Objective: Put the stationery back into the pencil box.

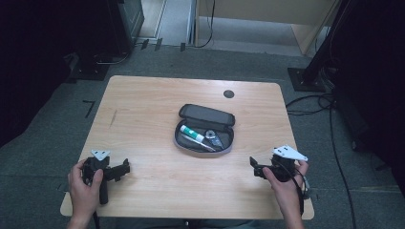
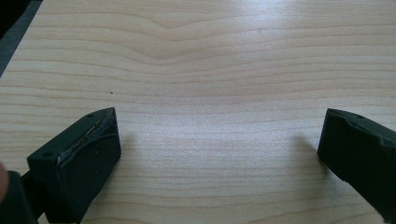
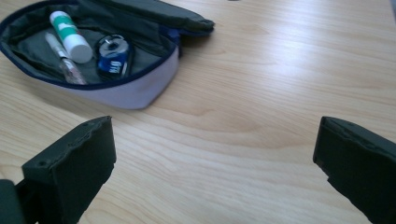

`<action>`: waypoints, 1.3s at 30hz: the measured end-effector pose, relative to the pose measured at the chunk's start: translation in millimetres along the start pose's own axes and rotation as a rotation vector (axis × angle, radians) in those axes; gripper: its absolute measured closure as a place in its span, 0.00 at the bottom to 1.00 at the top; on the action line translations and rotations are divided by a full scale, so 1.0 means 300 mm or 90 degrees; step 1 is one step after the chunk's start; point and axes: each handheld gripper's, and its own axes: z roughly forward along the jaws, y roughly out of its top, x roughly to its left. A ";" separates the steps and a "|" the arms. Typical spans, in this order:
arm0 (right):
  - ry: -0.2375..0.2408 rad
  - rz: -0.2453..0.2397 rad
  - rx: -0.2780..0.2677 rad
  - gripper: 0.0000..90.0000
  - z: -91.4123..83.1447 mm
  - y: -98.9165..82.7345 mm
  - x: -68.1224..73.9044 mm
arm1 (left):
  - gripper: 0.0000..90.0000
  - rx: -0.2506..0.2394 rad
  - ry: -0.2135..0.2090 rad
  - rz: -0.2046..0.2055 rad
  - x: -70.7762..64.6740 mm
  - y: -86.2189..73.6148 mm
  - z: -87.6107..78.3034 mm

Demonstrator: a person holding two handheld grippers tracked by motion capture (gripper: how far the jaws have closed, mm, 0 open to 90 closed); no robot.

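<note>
An open grey pencil case (image 1: 183,141) lies at the middle of the wooden table (image 1: 143,109), its lid folded back. Inside it are a green-and-white tube (image 1: 192,133), a pen (image 1: 198,143) and a small blue item (image 1: 216,141). My left gripper (image 1: 126,169) rests near the front left corner and points right, open over bare wood (image 2: 219,121). My right gripper (image 1: 254,167) sits near the front right and points left, open (image 3: 215,126). In the right gripper view the case (image 3: 135,91) lies up left of the jaws, with the tube (image 3: 70,30), the pen (image 3: 65,58) and the blue item (image 3: 113,58) in it.
A dark round hole (image 1: 229,94) sits near the table's far edge. Bare wood lies between both grippers and the case. Cables (image 1: 329,102) and a black stand base (image 1: 305,78) are on the carpet to the right of the table.
</note>
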 end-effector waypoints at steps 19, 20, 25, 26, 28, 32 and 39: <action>-0.077 0.051 0.051 0.00 -0.071 -0.186 -0.195 | 0.00 0.000 0.000 0.000 0.000 0.000 0.000; -0.082 0.054 0.057 0.00 -0.074 -0.200 -0.204 | 0.00 0.000 0.000 0.000 0.000 0.000 0.000; -0.099 0.084 0.072 0.00 -0.089 -0.254 -0.254 | 0.00 0.000 0.000 0.000 0.000 0.000 0.000; -0.105 0.088 0.075 0.00 -0.091 -0.261 -0.261 | 0.00 0.000 0.000 0.000 0.000 0.000 0.000; -0.108 0.095 0.079 0.00 -0.092 -0.271 -0.268 | 0.00 0.000 0.000 0.000 0.000 0.000 0.000; -0.124 0.077 0.094 0.00 -0.083 -0.285 -0.264 | 0.00 0.000 0.000 0.000 0.000 0.000 0.000; -0.130 0.074 0.100 0.01 -0.059 -0.290 -0.263 | 0.00 0.000 0.000 -0.001 -0.001 0.000 0.000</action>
